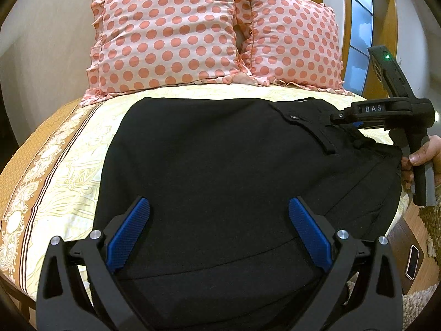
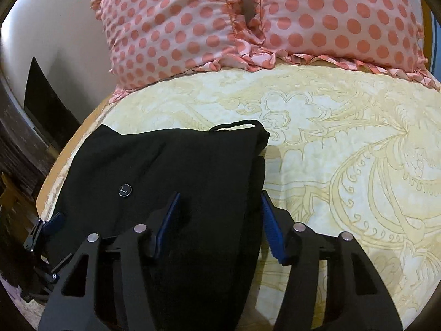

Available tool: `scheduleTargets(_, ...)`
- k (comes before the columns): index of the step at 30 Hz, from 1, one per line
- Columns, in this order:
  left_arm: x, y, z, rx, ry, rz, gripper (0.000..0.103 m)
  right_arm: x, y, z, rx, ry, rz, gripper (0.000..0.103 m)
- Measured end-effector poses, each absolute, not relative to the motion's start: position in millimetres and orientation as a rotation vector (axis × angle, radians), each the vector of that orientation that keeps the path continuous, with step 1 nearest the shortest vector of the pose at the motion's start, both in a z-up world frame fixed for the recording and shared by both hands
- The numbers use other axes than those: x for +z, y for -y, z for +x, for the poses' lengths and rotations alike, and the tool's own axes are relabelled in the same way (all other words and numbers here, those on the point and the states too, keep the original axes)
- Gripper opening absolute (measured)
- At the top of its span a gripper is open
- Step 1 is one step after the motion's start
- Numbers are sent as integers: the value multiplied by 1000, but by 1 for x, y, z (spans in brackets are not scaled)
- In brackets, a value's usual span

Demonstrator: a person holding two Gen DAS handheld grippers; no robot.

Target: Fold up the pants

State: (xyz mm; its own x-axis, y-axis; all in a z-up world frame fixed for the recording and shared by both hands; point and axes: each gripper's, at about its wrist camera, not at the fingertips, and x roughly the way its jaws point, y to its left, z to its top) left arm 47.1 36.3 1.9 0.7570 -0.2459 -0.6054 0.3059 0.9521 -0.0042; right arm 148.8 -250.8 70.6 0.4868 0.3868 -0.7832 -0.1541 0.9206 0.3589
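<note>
Pants (image 1: pixel 220 165): black, lying flat on the bed, already folded into a broad block; a button (image 2: pixel 124 190) and a flap pocket show on the top layer. A belt loop (image 2: pixel 234 125) stands up at the far corner in the right wrist view.
Pants position: on the cream patterned bedsheet (image 2: pixel 344 151), below the pillows, reaching to the near edge of the bed.
Left gripper (image 1: pixel 219 215): fingers spread wide, blue pads (image 1: pixel 129 234) well apart, nothing between them but the cloth lying underneath. It hangs over the near part of the pants; whether the tips touch the fabric cannot be told.
Right gripper (image 2: pixel 220 209): jaws released, blue pads either side of the pants' right-hand folded edge. Left pad is over the black cloth, right pad is over the bare sheet just beside it. No cloth is pinched.
Right gripper, seen from the left wrist: at the far right corner of the pants near the waistband, with a green light on its body and the letters "DAS" on a label. The person's hand (image 1: pixel 421 157) wraps its handle.
Left gripper, seen from the right wrist: only a blue fingertip and black linkage show at the left edge of the pants.
Pillows (image 1: pixel 171 33): two, pink with coral dots and frilled edges, side by side at the head of the bed, apart from the pants.
Bed border: orange band with white ornament along the left side.
Floor, right of bed: a phone (image 1: pixel 412 262) lies on the wood surface.
</note>
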Motion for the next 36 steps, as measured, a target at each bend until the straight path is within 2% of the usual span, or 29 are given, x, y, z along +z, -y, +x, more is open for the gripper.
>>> scheduleTargets(4,2,-37,47,-302,-645,98,101,64,258,154,335,-1024,308,63)
scheduleTargets(5,2,-37,47,-302,-645,97,101,64,256,155,335,-1020,295,59)
scheduleTargets(6,1,-37,47,-301,-645,97,101,65,252,154,342,-1005,265,45)
scheduleTargets(8,1,-37,47,-302,-645,98,101,74,241,146,360,-954,178,27)
scheduleTargets(9,1,-37,47,-301,-645,98,101,77,237,142,362,-934,144,24)
scheduleTargets(13,1,-37,47,-301,-644,98,101,88,226,130,394,-863,51,22)
scheduleTargets(18,8,-39,48,-320,-657,72,100,72,242,144,381,-939,177,22)
scheduleTargets(24,50,-100,80,-298,-674,-130,99,81,235,136,408,-880,120,20)
scheduleTargets(26,53,-124,106,-298,-726,-205,96,85,237,131,438,-845,140,19)
scheduleTargets(29,47,-137,139,-292,-820,-215,87,87,239,130,445,-839,150,19)
scheduleTargets(32,36,-134,160,-348,-915,-228,74,83,240,131,440,-855,158,19)
scheduleTargets(34,25,-131,177,-394,-992,-254,61,83,242,132,444,-858,172,19)
scheduleTargets(36,17,-127,186,-408,-1036,-268,58,82,242,133,444,-861,176,19)
